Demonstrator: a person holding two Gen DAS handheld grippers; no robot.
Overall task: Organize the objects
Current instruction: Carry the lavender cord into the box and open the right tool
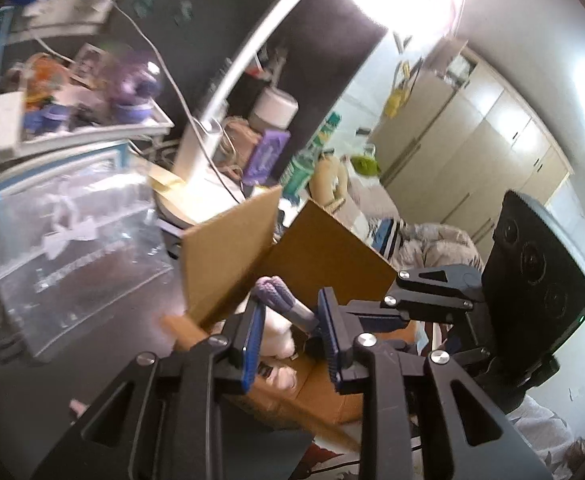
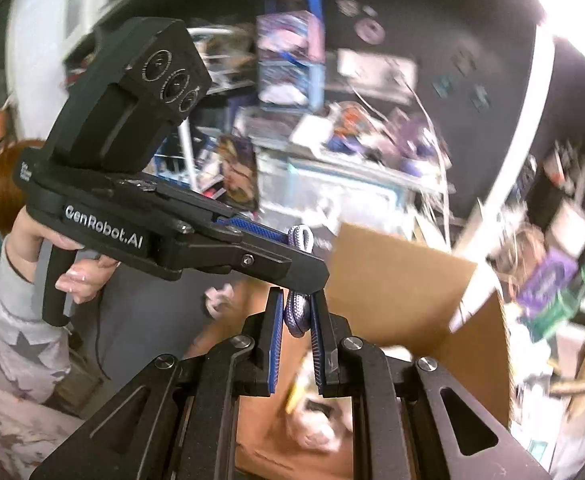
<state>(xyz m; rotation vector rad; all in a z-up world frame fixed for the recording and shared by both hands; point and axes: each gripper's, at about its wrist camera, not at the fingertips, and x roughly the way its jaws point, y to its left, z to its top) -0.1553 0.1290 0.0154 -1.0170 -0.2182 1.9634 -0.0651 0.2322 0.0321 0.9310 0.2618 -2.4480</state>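
Two claws (image 2: 296, 332) (image 1: 288, 324) (one purple cord (image 2: 297, 312))

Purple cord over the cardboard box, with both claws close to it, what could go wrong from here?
1. The right claw pinches only a short stretch of the purple cord, so the cord might slip and land outside the cardboard box.
2. The left claw sits open around the same cord, crowding the right one, so they could knock together.
3. The box's raised flap stands close by and could get bumped.
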